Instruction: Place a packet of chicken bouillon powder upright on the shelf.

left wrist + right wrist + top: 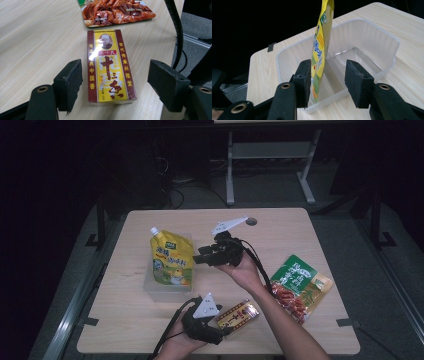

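Work: I am putting food packs into the clear tub (150,287) on the table (280,227).
Yellow pouch: it (171,257) stands up in the tub, leaning a bit. This one looks done.
Right gripper: mine (327,82) is at the near wall of the tub, with the pouch (320,50) between my fingers.
Right fingers: they are partway open. The left pad (303,80) is very close to the pouch, maybe just touching it. The right pad (357,80) is apart from it. I am not squeezing the pouch, so I think I have let go.
Box: the red and yellow box (108,67) lies flat on the table, near my edge. It is not in the tub yet.
Left gripper: mine (116,82) is low over the table, and the near end of the box is between my fingers.
Left fingers: they are wide. Both pads (71,80) are apart from the box, so I do not hold it.
Snack bag: the green and orange bag (299,285) lies flat on the right side of the table, well apart from the tub.
Done: one pack is in.
Left to do: the box, I think, and then the bag. I would close on the box, lift it and bring it to the tub.
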`<state>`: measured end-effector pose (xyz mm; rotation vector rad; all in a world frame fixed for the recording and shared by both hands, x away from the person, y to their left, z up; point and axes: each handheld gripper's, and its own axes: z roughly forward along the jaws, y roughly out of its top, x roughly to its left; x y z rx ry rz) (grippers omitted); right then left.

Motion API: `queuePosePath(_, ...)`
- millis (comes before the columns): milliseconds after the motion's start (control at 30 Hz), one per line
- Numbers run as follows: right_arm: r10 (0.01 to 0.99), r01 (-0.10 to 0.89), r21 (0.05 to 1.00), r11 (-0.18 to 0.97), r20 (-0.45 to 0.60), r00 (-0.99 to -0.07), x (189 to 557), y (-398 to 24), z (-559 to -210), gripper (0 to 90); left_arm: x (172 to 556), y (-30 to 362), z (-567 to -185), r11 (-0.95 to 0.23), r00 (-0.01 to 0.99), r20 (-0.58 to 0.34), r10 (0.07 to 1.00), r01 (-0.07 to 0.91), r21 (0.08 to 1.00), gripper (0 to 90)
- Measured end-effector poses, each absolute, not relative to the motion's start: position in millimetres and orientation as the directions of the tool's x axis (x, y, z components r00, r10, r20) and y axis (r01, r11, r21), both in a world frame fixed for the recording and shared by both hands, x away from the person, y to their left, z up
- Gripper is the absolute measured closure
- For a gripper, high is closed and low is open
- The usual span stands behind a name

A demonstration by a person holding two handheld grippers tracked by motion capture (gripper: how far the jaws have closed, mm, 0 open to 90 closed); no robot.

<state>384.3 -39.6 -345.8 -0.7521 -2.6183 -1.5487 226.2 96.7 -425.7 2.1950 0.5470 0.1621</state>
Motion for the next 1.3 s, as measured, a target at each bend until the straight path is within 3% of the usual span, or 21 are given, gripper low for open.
queuePosePath(1300,0.523,0.489,0.809,0.326,0.276,-0.806,348,-133,-359,44.4,218,100,-430,-0.631,0.905,-0.004,0.426,0.3,0.715,26.5)
